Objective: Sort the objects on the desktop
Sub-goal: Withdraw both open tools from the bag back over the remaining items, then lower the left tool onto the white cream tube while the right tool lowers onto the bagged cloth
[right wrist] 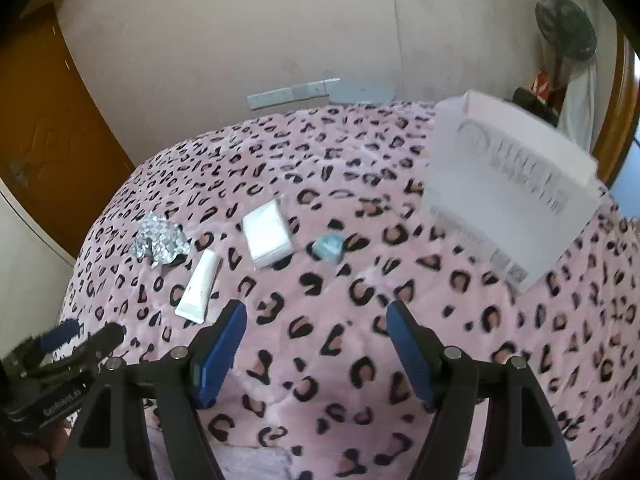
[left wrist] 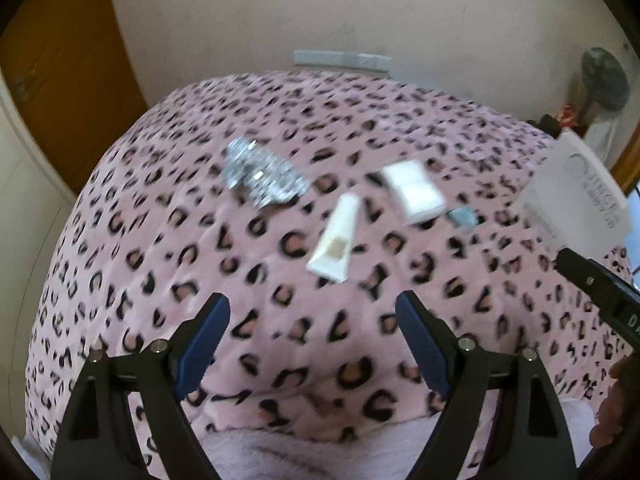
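Note:
On the pink leopard-print blanket lie crumpled silver foil, a white tube, a flat white packet and a small teal wad. A white lettered box stands tilted at the right. My right gripper hovers open over bare blanket in front of them, with nothing between its blue pads. In the blurred left wrist view, my left gripper is open just short of the tube. Behind the tube are the foil, the packet, the wad and the box.
A brown wooden door stands at the left and a pale wall with a socket strip behind. A dark fan and clutter fill the right corner. The left gripper shows at the lower left of the right wrist view.

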### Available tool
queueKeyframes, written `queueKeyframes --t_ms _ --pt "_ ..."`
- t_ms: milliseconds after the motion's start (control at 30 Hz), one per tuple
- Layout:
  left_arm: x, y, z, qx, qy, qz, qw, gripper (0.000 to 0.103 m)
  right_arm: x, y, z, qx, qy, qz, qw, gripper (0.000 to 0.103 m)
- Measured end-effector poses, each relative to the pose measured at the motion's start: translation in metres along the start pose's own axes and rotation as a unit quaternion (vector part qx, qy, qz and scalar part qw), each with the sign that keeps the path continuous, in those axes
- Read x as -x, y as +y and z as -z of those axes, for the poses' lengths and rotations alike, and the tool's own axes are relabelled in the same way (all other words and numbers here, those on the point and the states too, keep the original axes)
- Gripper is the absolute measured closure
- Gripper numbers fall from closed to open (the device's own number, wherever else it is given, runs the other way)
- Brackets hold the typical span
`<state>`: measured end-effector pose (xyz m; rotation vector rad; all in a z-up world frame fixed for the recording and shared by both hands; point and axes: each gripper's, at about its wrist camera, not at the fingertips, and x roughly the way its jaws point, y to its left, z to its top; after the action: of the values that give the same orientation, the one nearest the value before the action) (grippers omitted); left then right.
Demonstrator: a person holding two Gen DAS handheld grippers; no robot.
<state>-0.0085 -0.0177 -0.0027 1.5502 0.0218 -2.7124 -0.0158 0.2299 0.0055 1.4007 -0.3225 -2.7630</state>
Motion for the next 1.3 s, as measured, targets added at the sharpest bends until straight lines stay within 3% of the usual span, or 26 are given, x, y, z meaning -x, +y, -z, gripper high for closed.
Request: queueKeyframes --t_ms 300,533,867,1033,1300 --pt "-0.026 0.025 0.017 0.018 0.014 0.0 0.9997 0.017 -0.032 0.029 0.023 0.041 0.003 -0.02 0.999 0.029" --pt "-0.053 0.02 0.002 0.01 0.008 0.009 0.9999 0.017 -0.05 0.04 0.023 0.044 0.006 -0.041 0.998 0.029" --pt "-0.116 -0.002 -0.04 0.004 0.009 0.039 0.9992 0.017 -0.099 0.039 -0.041 0.048 -0.007 -0.057 0.997 0.029" --pt "-0.139 -0.011 -0.05 0.0 0.018 0.05 0.9986 0.017 -0.139 0.053 -0.071 0.064 0.014 -0.074 0.995 0.029" --pt "-0.17 -0.023 -0.057 -0.013 0.029 0.065 0.9974 0.017 -0.195 0.066 -0.085 0.099 0.065 -0.064 0.991 0.029"
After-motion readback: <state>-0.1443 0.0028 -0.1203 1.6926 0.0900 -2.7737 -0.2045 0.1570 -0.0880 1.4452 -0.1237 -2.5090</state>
